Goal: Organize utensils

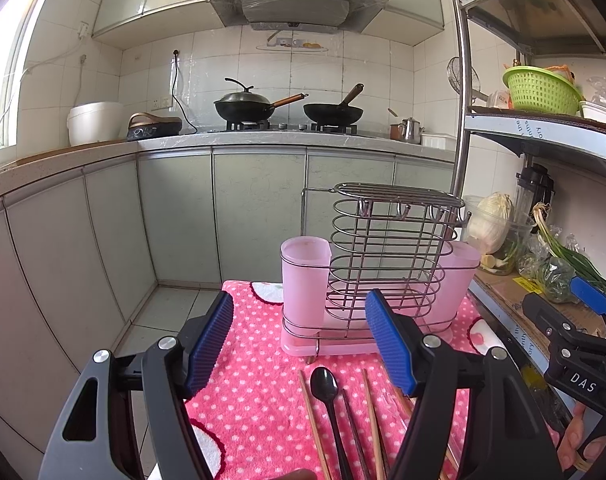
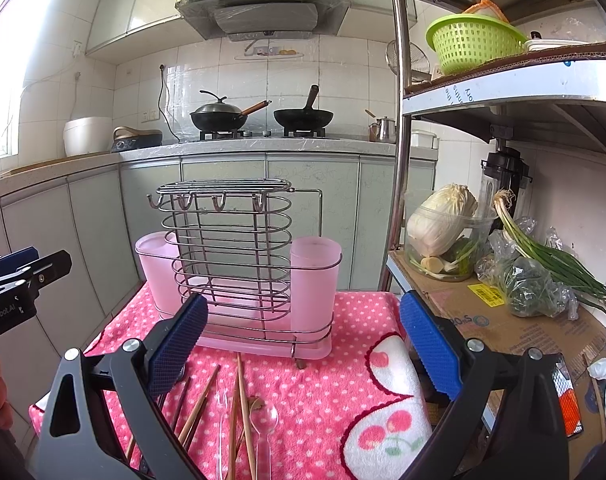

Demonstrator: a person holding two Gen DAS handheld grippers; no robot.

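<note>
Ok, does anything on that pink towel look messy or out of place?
Yes. The chopsticks, black spoon and clear spoon lie loose and crisscrossed on the towel, while the rack's pink cups look empty.

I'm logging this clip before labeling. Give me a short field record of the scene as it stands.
setting: kitchen, pink dotted cloth
holder: wire utensil rack with two pink cups, both look empty
loose utensils: black spoon, clear spoon, clear fork, chopsticks lying in front of the rack
left gripper: open, holding nothing
right gripper: open, holding nothing
</note>
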